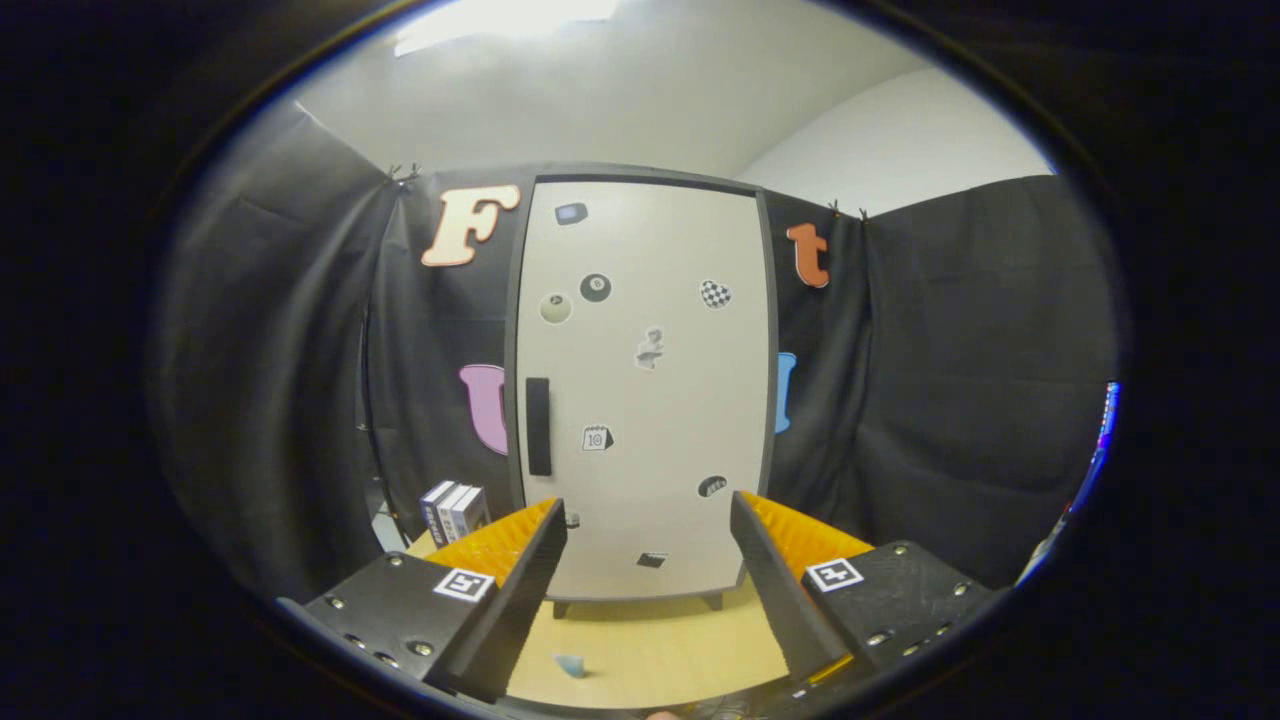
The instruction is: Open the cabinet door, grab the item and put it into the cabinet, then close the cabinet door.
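Cabinet [645, 390] dead ahead at twelve o'clock, beyond the fingers, standing upright on short feet at the far side of a wooden table [650, 640]. Door [680, 420] closed, flush in its dark frame, dotted with small stickers. Dark vertical handle [538, 426] at the door's nine o'clock edge, roughly mid-height, so probably hinged on the three o'clock side and meant to swing that way when pulled.

Small pale blue item [571, 665] lying on the table at six o'clock from the cabinet, low between the fingers and nearer the left one, apart from both. Likely the thing to be stowed, though too small to identify. Left out on the bare wood in front of the door, presumably so it can be reached once the door stands open.

Gripper [648, 530] spread wide, released, holding nothing, both fingers framing the lower part of the door without touching it. Held back and square to the cabinet, apparently a starting stance before reaching for the handle at about eleven o'clock from the fingertips.

A few boxes [455, 512] standing upright at eight o'clock from the cabinet, just beside its frame, behind the left finger. Black cloth around on both sides, pale wall and ceiling above.

Judged stage: door not yet opened, nothing placed.
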`<state>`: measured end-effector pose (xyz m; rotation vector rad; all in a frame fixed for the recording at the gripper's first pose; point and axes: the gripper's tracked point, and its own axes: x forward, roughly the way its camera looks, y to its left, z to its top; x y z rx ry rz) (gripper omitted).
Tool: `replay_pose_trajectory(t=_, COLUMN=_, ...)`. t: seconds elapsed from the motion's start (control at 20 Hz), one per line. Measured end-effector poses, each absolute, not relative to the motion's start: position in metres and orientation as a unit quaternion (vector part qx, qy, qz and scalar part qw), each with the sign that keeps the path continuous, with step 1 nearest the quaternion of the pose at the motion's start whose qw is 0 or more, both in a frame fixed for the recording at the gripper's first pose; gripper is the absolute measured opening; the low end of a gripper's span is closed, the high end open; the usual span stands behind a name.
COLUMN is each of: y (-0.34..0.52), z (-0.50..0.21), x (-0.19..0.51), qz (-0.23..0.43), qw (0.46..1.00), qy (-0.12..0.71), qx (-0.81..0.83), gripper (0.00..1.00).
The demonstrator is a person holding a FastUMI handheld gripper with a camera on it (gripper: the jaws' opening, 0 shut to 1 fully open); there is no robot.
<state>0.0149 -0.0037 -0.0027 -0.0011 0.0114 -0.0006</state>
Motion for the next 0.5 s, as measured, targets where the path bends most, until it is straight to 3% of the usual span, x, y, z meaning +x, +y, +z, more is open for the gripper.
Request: replay_pose_trajectory(t=0.5, y=0.014, z=-0.015, x=0.046, qz=0.02, qw=1.0, qy=0.018, qx=-0.004, gripper=0.98)
